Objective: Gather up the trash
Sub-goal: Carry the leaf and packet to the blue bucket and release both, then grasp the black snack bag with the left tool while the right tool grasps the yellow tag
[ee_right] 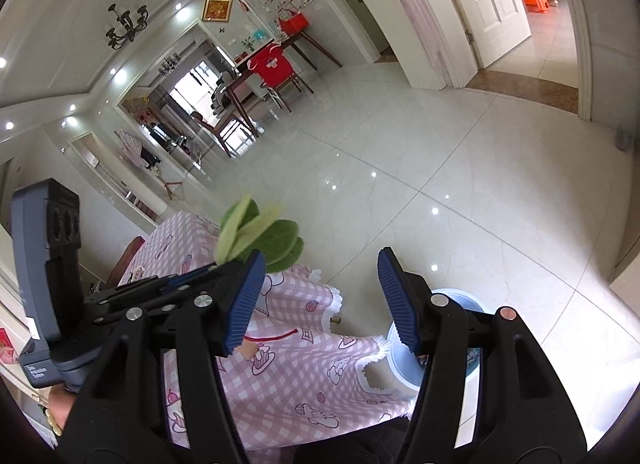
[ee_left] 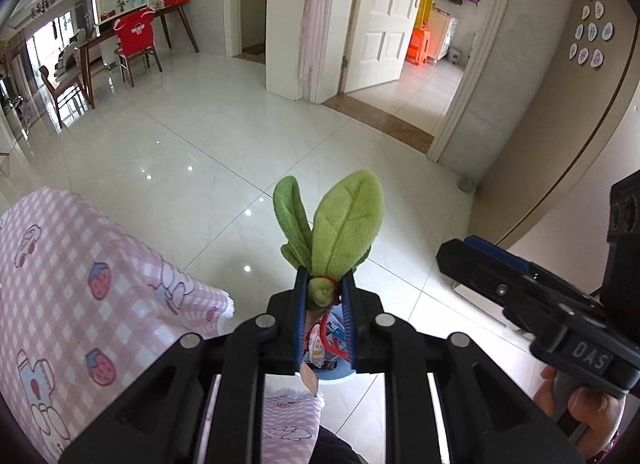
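On my left wrist feed, the left tongs [ee_left: 325, 296] were clamped on a plush toy [ee_left: 334, 223] with green felt leaves, the blue pads pinching its knotted stem where a red thread was tied. The leaves stood up above the fingertips, over the glossy tiled floor [ee_left: 224, 151]. Below the tongs I could make out a pale blue bin [ee_left: 332, 374] with what looked like printed wrappers inside, though the linkage hid most of it. The table [ee_left: 80, 284], covered in a pink checked cloth printed with strawberries and cartoon animals, sat to the left.

The right tongs [ee_right: 320, 296] were spread wide apart and held nothing. Between and beyond their pads I saw the same cloth-covered table [ee_right: 288, 376], and the blue bin [ee_right: 404, 372] stood on the floor just beside the cloth's frayed edge. The plush toy [ee_right: 260, 236] showed at the left in this view, gripped by the other unit.

The only writing I could read was on the right unit's body seen from the left camera: a label reading "DAS" [ee_left: 591, 352], upside down. The small label on the left unit's handle was too blurred to read.
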The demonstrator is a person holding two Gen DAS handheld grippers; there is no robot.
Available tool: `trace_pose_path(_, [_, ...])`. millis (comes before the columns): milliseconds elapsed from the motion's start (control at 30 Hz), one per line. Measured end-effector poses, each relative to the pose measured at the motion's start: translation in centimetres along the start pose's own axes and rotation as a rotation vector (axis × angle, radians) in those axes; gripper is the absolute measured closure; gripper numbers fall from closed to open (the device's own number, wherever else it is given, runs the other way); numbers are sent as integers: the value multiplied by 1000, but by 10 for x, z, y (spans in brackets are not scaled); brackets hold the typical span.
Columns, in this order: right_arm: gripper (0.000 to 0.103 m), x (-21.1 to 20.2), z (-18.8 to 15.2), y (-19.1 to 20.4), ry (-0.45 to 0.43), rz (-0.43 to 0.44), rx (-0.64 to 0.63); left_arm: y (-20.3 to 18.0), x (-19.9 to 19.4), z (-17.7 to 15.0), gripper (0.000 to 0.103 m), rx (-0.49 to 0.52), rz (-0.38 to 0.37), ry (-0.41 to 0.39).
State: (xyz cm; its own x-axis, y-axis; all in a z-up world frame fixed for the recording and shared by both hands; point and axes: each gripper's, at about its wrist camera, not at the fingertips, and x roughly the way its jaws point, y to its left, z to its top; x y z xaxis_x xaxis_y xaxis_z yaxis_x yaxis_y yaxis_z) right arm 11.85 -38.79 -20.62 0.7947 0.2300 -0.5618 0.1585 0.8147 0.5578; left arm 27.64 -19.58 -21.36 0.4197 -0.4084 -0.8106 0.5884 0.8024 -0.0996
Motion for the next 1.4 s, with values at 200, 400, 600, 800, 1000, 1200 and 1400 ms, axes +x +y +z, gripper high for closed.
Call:
trace_pose_path(200, [37, -11, 2, -9, -49, -23, 14, -9, 12, 7, 86, 12, -16, 21])
trace_pose_path(400, [33, -18, 2, -26, -73, -40, 54, -15, 21, 17, 17, 1, 1, 29])
trace_pose_path(600, [32, -20, 0, -36, -58, -59, 76, -11, 24, 15, 17, -29, -5, 45])
trace_pose_path(800, [32, -19, -4, -27, -46, -54, 64, -10, 9, 9, 17, -17, 23, 27])
trace_pose_path(1000, [32, -13, -7, -5, -24, -20, 20, 13, -24, -6, 17, -41, 60, -24])
trace_pose_path(1200, [32, 4, -12, 48, 14, 40, -78, 68, -66, -23, 17, -109, 140, -83])
trace_pose_path(1400, [32, 34, -21, 118, 71, 112, -202, 146, -111, -48, 17, -185, 271, -139])
